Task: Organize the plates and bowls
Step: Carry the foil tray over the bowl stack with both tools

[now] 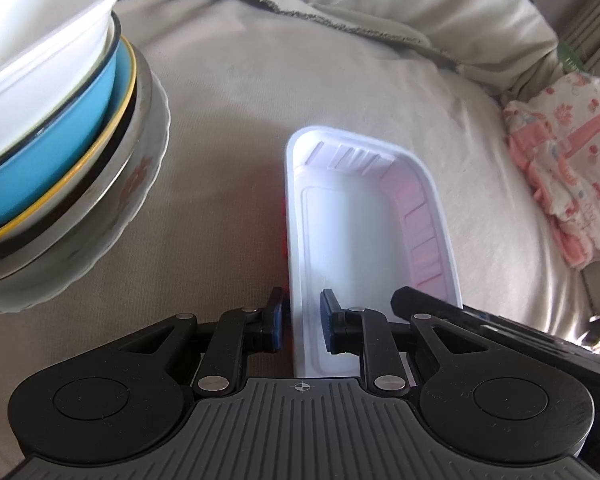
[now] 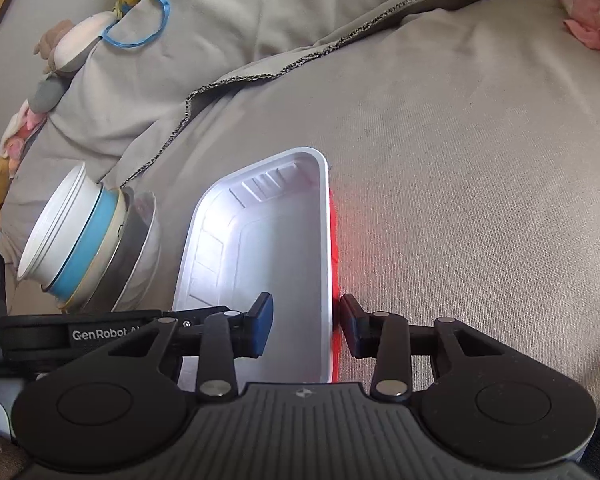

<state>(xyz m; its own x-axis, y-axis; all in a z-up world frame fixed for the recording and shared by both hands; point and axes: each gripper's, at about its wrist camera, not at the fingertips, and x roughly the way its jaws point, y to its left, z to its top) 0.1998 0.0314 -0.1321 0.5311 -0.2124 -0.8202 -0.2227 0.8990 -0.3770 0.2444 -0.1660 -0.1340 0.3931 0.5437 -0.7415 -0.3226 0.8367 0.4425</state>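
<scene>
My left gripper (image 1: 300, 320) and right gripper (image 2: 306, 326) each straddle a side wall of the white tray (image 1: 364, 216) on the beige cover (image 1: 300, 80), jaws apart, not clamped. Left of the tray sits the bowl stack (image 1: 48, 120).

One tray, one stack, two grippers

There is one white tray (image 1: 364, 216) and one stack (image 1: 60, 128) of four dishes: a white bowl (image 1: 40, 52), a blue bowl (image 1: 56, 168), a steel bowl (image 1: 140, 120) and a flowered plate (image 1: 140, 184). Two grippers are seen, left (image 1: 302, 326) and right (image 2: 306, 326), and one pink cloth (image 1: 568, 172).
</scene>
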